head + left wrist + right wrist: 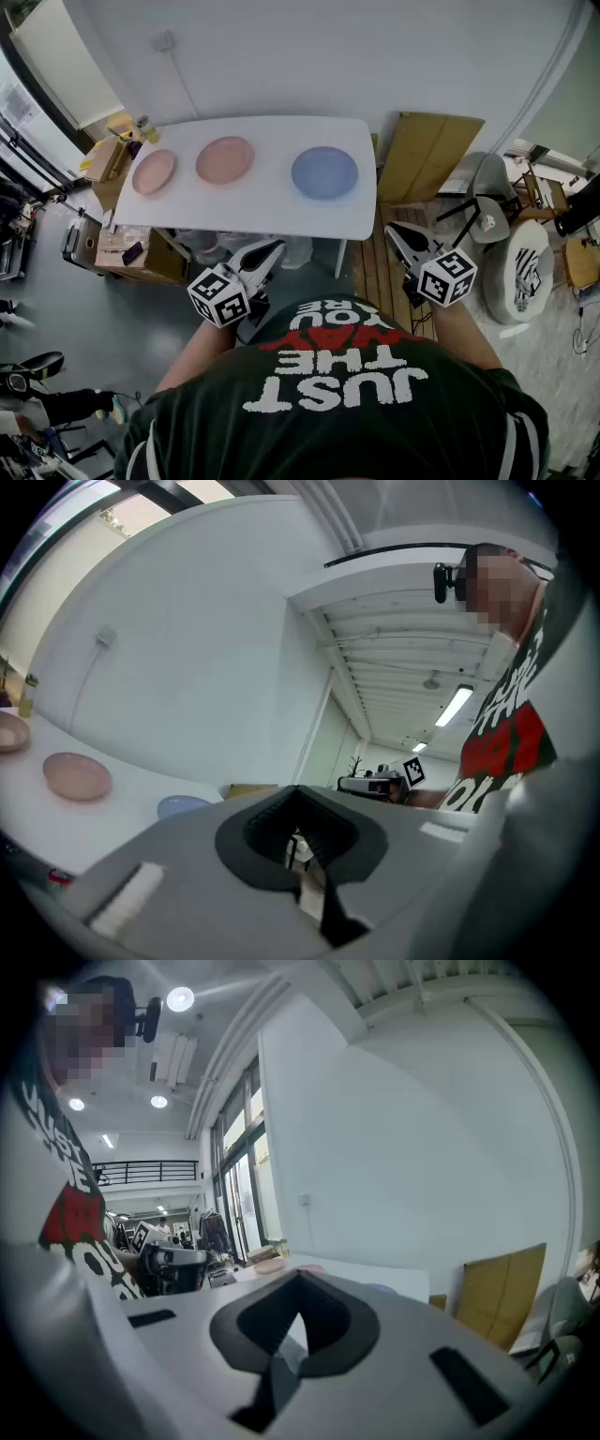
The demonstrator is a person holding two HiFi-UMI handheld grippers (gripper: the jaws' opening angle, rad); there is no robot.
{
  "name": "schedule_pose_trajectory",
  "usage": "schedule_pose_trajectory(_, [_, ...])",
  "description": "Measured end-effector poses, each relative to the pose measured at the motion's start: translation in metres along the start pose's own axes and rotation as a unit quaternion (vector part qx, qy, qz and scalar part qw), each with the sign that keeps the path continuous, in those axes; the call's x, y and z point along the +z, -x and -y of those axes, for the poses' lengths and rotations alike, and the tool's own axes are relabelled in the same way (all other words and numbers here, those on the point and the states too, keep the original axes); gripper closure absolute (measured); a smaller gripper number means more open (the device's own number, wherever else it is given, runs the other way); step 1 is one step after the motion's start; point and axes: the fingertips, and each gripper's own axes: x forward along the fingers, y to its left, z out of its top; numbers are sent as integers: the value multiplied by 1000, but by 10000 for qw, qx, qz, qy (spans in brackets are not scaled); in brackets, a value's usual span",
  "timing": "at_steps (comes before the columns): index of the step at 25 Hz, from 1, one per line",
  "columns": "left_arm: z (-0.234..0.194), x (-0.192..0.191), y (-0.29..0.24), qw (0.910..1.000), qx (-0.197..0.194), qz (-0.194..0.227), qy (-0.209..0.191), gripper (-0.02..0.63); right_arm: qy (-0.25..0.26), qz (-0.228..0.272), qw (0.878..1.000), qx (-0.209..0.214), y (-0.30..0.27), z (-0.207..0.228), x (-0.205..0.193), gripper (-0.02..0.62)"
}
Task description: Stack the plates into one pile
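Observation:
Three plates lie in a row on the white table (272, 216): a small pink plate (154, 172) at the left, a larger pink plate (225, 159) in the middle and a blue plate (324, 172) at the right. Both grippers hang near my chest, short of the table's front edge. The left gripper (273, 248) is shut and holds nothing. The right gripper (392, 231) also has its jaws together and empty. The left gripper view shows the middle pink plate (77, 775) and the blue plate (184, 806) far beyond its jaws.
A cardboard sheet (427, 155) leans on the wall right of the table. Cardboard boxes (108, 159) stand at the table's left end. A chair (487, 202) and a white round seat (520, 272) are at the right. Wooden slats (380, 272) cover the floor there.

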Motion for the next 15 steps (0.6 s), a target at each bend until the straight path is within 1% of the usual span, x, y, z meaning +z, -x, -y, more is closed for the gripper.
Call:
schedule_pose_trajectory(10, [13, -2, -13, 10000, -20, -24, -37, 598, 11, 11, 10000, -4, 10, 11, -2, 591])
schedule_pose_trajectory(15, [19, -2, -17, 10000, 40, -34, -69, 598, 59, 9, 10000, -26, 16, 16, -2, 591])
